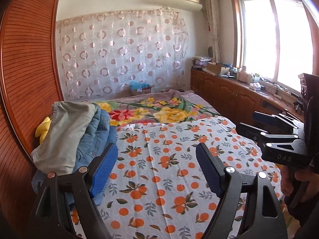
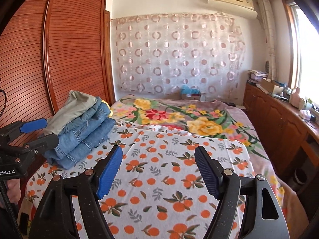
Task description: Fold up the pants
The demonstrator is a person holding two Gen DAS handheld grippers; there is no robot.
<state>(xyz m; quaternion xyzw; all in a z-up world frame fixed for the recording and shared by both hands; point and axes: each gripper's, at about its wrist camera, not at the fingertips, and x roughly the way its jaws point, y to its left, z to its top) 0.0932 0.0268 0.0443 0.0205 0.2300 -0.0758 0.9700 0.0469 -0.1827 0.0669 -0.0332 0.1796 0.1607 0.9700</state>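
Observation:
A stack of folded pants lies at the left side of the bed: grey-green pants (image 1: pixel 65 135) (image 2: pixel 79 107) on top of folded blue jeans (image 1: pixel 97 127) (image 2: pixel 85 137). My left gripper (image 1: pixel 156 149) (image 2: pixel 42 132) is open just right of the stack, with only the orange-print sheet (image 1: pixel 169 189) (image 2: pixel 159 179) between its blue pads. My right gripper (image 2: pixel 158 149) (image 1: pixel 253 124) is open too, above the bare sheet further right, holding nothing. A hand (image 1: pixel 293 181) grips its handle.
A flowered blanket (image 2: pixel 179 117) covers the far half of the bed. A slatted wooden wardrobe (image 2: pixel 65 59) stands close on the left, with a yellow soft object (image 1: pixel 42 129) beside the stack. A cluttered wooden cabinet (image 2: pixel 279 119) runs under the window on the right.

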